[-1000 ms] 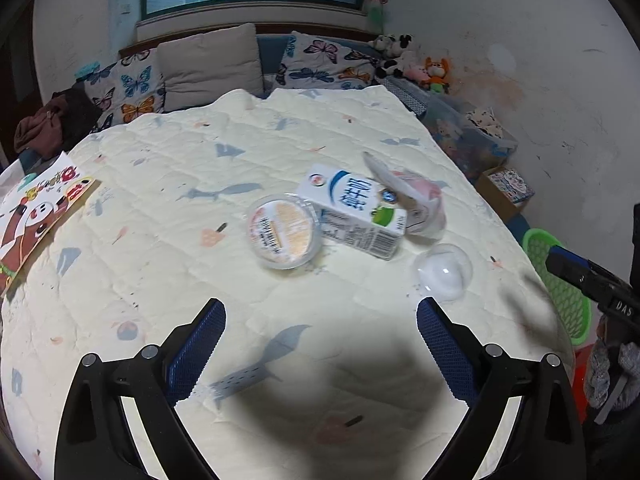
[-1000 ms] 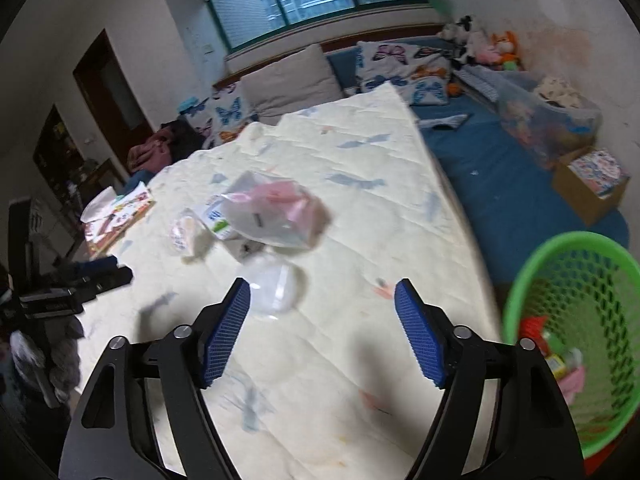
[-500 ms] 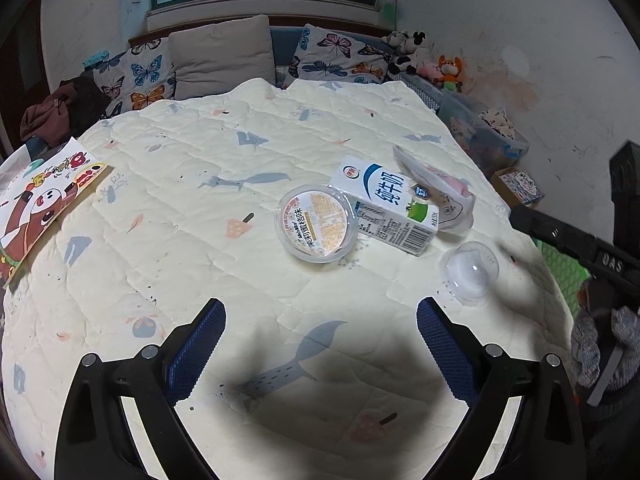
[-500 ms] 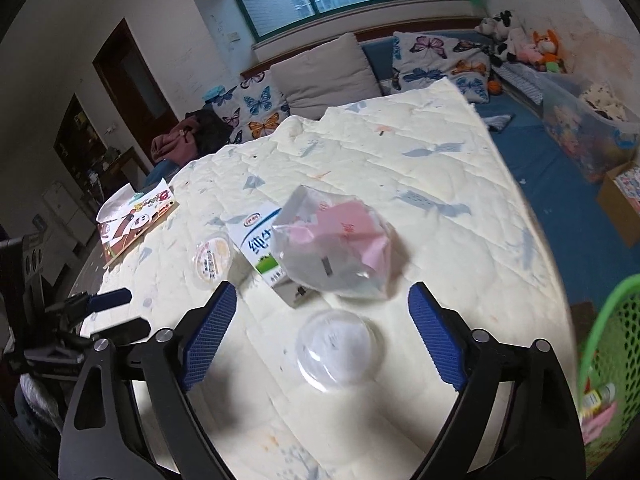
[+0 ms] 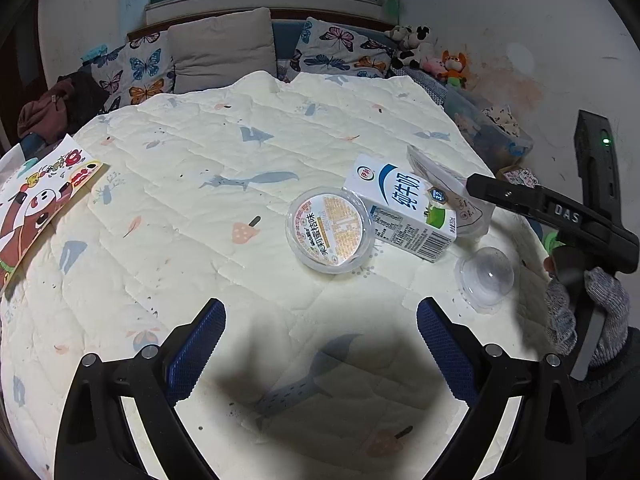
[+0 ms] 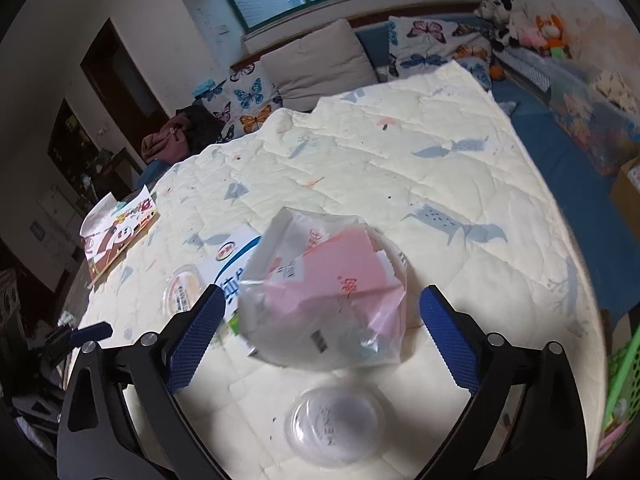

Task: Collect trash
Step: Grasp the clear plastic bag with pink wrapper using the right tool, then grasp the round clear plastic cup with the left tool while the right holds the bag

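Observation:
On the cream quilt lie a round sealed cup (image 5: 330, 232), a white milk carton (image 5: 400, 208), a clear plastic bag with pink paper inside (image 6: 324, 292) and a clear dome lid (image 6: 336, 426). My right gripper (image 6: 320, 324) stands wide around the bag, jaws still opening, pads apart from it, with the dome lid just below. In the left wrist view that gripper reaches in from the right over the bag (image 5: 448, 196), a gloved hand (image 5: 584, 316) holding it. My left gripper (image 5: 320, 340) hangs open over bare quilt, short of the cup.
A panda picture book (image 5: 36, 208) lies at the quilt's left edge. A green mesh basket (image 6: 624, 376) holding some trash stands on the floor to the right. Pillows (image 5: 224, 52) and plush toys (image 5: 432, 56) line the far wall; a cardboard box (image 6: 628, 192) sits right.
My right gripper swung left from the basket side to over the bag, and its jaws widened. The left gripper crept forward slightly; the trash sits nearer its fingers.

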